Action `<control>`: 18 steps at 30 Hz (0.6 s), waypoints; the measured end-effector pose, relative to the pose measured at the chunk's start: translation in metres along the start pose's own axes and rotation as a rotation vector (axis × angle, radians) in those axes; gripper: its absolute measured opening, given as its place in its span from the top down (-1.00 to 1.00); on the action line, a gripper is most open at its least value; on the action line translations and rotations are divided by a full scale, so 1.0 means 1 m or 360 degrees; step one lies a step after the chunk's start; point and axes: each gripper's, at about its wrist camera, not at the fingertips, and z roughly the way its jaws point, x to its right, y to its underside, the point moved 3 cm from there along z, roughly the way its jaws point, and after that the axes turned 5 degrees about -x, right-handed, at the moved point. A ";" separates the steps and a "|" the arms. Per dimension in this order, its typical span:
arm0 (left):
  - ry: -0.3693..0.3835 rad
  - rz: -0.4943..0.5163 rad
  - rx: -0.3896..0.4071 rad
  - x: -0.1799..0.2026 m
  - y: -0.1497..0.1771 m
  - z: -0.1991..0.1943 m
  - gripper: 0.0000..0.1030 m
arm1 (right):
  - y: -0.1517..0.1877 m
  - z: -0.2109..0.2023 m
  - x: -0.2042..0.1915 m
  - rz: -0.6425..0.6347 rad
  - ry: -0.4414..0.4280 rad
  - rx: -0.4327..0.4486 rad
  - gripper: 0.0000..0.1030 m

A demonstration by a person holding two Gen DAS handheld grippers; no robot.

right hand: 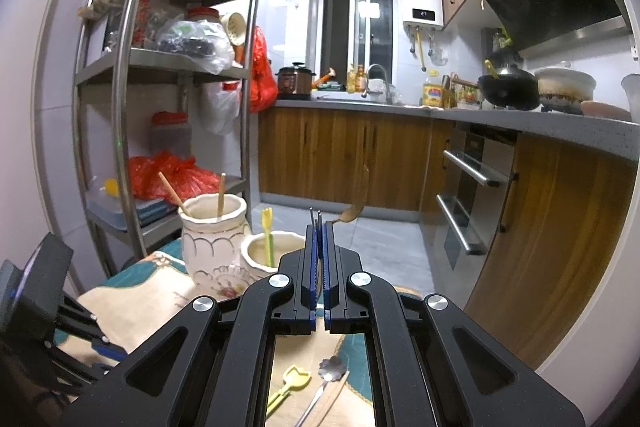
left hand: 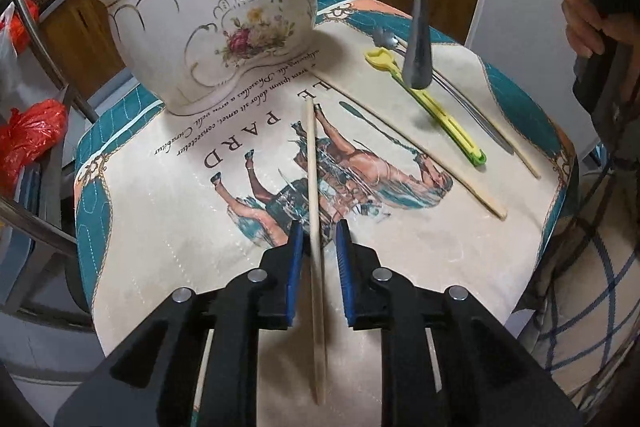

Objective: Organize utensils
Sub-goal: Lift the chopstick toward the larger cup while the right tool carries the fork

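**Chopstick between the left pads, fork in the right**

The left gripper [left hand: 318, 241] stands half open around a thin wooden chopstick [left hand: 312, 163] lying on the cloth [left hand: 168, 211], pointing to the glossy ceramic holder [left hand: 208, 23]. The right gripper [right hand: 319, 239] clamps a metal fork [left hand: 418, 27], tines up. The cloth reads "PARD".

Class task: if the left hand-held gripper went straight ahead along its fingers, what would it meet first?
Probably the ceramic utensil holder. The left hand-held gripper straddles a wooden chopstick pointing towards the holder's base; depth is uncertain.
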 end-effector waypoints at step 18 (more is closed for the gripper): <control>0.0052 0.0101 0.0721 -0.013 0.009 -0.069 0.91 | -0.012 -0.006 -0.007 -0.0031 0.0077 0.0069 0.94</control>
